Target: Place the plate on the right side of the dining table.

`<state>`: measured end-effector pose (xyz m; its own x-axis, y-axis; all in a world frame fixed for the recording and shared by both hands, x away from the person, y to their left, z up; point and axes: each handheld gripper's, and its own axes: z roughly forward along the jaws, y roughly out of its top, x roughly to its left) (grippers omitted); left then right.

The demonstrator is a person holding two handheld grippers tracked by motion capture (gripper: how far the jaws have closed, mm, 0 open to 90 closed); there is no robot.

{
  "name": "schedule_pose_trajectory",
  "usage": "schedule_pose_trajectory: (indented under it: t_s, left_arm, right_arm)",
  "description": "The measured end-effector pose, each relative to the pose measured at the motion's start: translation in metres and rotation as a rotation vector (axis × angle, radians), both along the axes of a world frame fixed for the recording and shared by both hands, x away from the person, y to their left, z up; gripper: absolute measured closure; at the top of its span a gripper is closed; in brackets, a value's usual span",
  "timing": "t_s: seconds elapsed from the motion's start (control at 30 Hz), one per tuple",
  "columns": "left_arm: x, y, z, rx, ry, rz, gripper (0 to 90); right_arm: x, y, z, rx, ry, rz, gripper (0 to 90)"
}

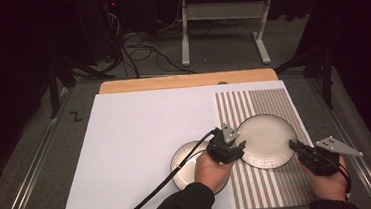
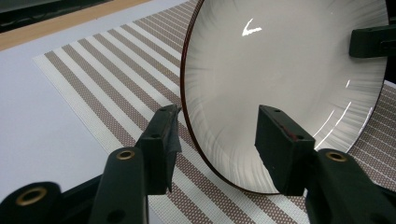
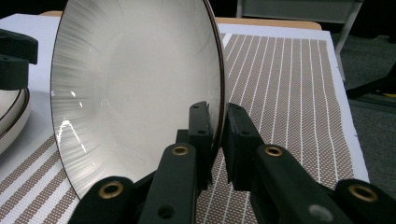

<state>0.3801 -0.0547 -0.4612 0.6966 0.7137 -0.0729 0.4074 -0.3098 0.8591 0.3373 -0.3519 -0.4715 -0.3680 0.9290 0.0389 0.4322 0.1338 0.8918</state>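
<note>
A round white plate (image 1: 267,140) with a thin dark rim sits on a striped placemat (image 1: 268,103) at about 4 o'clock on the white board (image 1: 142,148). Its glossy inside shows fine grey streaks running from rim to centre and a few bright glints of light. In the right gripper view the plate (image 3: 140,88) looks like a shallow dish, and its rim looks dark reddish-brown.

The right gripper (image 1: 297,147) reaches the plate's edge from 4 o'clock; its jaws are closed on the rim, one inside and one outside, as the right gripper view shows (image 3: 215,140).

The left gripper (image 1: 239,145) is at the plate's 9 o'clock edge. In its own view (image 2: 217,140) the jaws stand apart, straddling the rim without touching it.

A second, similar plate (image 1: 187,157) lies just beside the first, at 8 o'clock from it, mostly on the bare board and partly under the person's left hand (image 1: 211,168).

The placemat has brown dotted stripes on a pale ground.
</note>
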Motion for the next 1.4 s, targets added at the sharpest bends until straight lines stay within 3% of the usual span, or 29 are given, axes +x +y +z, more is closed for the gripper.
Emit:
schedule_pose_trajectory:
  t_s: [0.23,0.4,0.67,1.0,1.3,1.4]
  left_arm:
    - [-0.007,0.012,-0.001,-0.024,-0.013,-0.035,44.9]
    - [-0.013,0.021,-0.002,-0.038,-0.018,-0.042,37.3]
    - [-0.026,0.047,-0.001,-0.050,-0.032,-0.020,26.2]
    - [-0.036,0.096,0.000,-0.034,-0.051,0.052,7.4]
    - [-0.047,0.147,0.000,-0.034,-0.056,0.105,1.7]
    - [-0.052,0.164,0.002,-0.025,-0.075,0.124,0.8]
  right_arm:
    - [-0.001,0.003,0.001,-0.016,-0.014,-0.002,83.9]
    - [-0.002,0.003,0.001,-0.021,-0.015,-0.005,83.8]
    - [-0.002,0.004,0.001,-0.024,-0.012,-0.011,83.4]
    - [-0.002,0.004,0.000,-0.023,-0.012,-0.021,83.2]
    - [-0.001,0.003,-0.002,-0.020,-0.001,-0.031,82.6]
    - [-0.001,0.003,-0.002,-0.022,0.000,-0.033,82.4]
